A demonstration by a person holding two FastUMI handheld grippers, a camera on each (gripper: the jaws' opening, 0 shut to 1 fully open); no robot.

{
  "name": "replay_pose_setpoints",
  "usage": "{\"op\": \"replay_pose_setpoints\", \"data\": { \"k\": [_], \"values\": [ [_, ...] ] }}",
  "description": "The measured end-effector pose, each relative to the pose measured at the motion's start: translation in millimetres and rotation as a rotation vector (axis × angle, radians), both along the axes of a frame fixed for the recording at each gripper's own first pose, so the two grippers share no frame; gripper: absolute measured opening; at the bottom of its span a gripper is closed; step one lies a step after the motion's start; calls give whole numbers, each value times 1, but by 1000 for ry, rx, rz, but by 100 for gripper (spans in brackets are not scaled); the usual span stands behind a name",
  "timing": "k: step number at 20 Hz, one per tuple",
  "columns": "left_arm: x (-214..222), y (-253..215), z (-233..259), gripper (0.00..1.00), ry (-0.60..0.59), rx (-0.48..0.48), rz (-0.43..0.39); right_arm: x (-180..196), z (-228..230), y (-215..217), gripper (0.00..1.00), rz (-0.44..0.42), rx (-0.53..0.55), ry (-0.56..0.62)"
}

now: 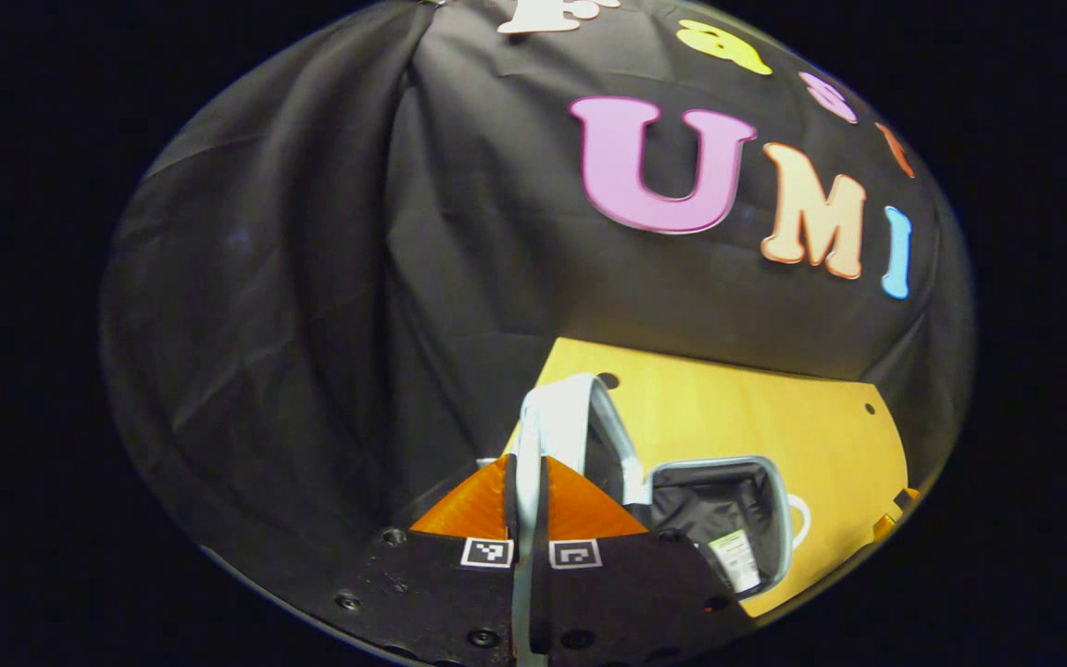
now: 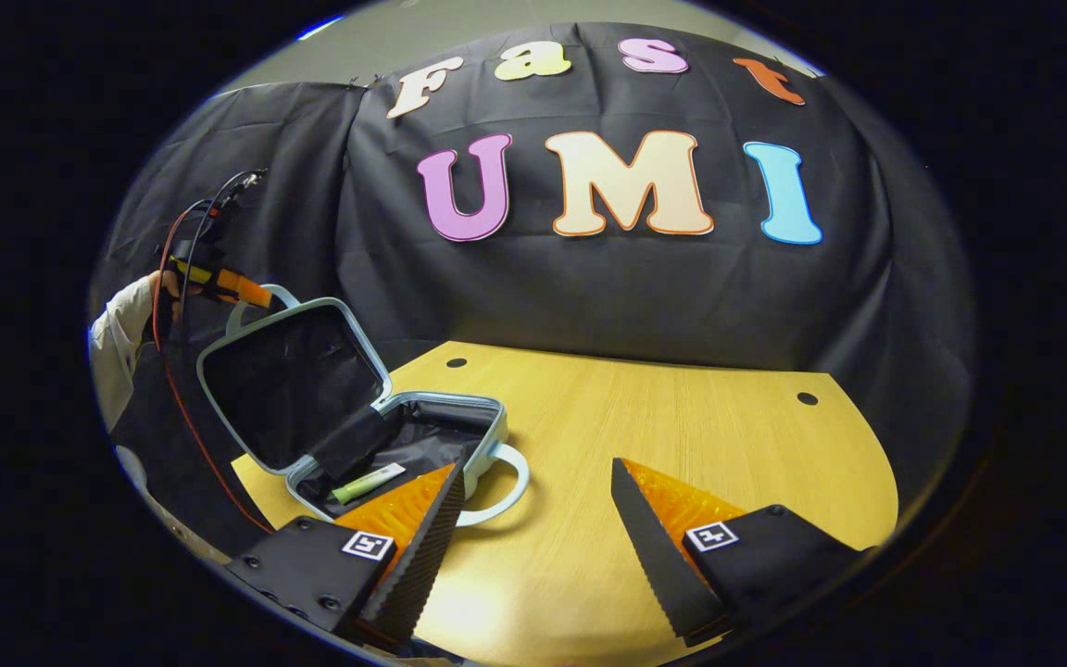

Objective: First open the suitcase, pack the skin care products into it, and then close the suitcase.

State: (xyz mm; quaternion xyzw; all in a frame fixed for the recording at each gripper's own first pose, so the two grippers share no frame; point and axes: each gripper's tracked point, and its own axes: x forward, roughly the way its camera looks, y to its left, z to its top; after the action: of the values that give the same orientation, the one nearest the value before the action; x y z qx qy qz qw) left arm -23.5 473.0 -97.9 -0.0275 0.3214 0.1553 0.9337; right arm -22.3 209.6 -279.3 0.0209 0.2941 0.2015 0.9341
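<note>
On the left part of the yellow wooden table (image 2: 682,435), seen from the right gripper view, sits a small pale-blue suitcase (image 2: 357,408), open. Its lid (image 2: 288,380) stands raised and leans back toward the left, black lining facing the middle of the table. Base (image 2: 422,435) lies flat, black-lined; long axis runs roughly from near-left to far-right across the table. Front carry handle (image 2: 506,482) loops out onto the tabletop toward the right gripper. Inside the base lies a slim tube with a green end (image 2: 367,483), lengthwise along the near wall. A second pale handle (image 2: 260,301) curves up from the lid's top edge.

Left gripper (image 2: 237,289) reaches in from the left at that top edge, orange fingers pointing right and slightly down; a hand in a light sleeve (image 2: 121,329) holds it, red and black cables trailing. Left gripper view: the two orange fingers (image 1: 580,509) are pressed together on the pale strip of the lid's handle (image 1: 526,482), which runs up between them; past them the lid is seen edge-on, the open base (image 1: 728,509) to its right on the table (image 1: 756,417).

Right gripper (image 2: 533,519) hovers low over the near table, level, pointing toward the back wall; its fingers are spread wide, nothing between them. Left finger (image 2: 413,519) overlaps the suitcase's near corner in the view; whether it touches, cannot tell.
</note>
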Motion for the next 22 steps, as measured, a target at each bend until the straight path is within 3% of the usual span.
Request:
{"op": "replay_pose_setpoints", "data": {
  "k": [9,14,22],
  "values": [
    [36,-142,13,0,-35,-18,-146,11,30,-90,98,-74,19,-67],
    [56,-222,-10,0,-91,-29,-226,10,37,-133,98,-132,16,-83],
    [60,-298,-69,3,-38,-87,-331,13,47,-181,98,-203,5,-103]
  ]
}}
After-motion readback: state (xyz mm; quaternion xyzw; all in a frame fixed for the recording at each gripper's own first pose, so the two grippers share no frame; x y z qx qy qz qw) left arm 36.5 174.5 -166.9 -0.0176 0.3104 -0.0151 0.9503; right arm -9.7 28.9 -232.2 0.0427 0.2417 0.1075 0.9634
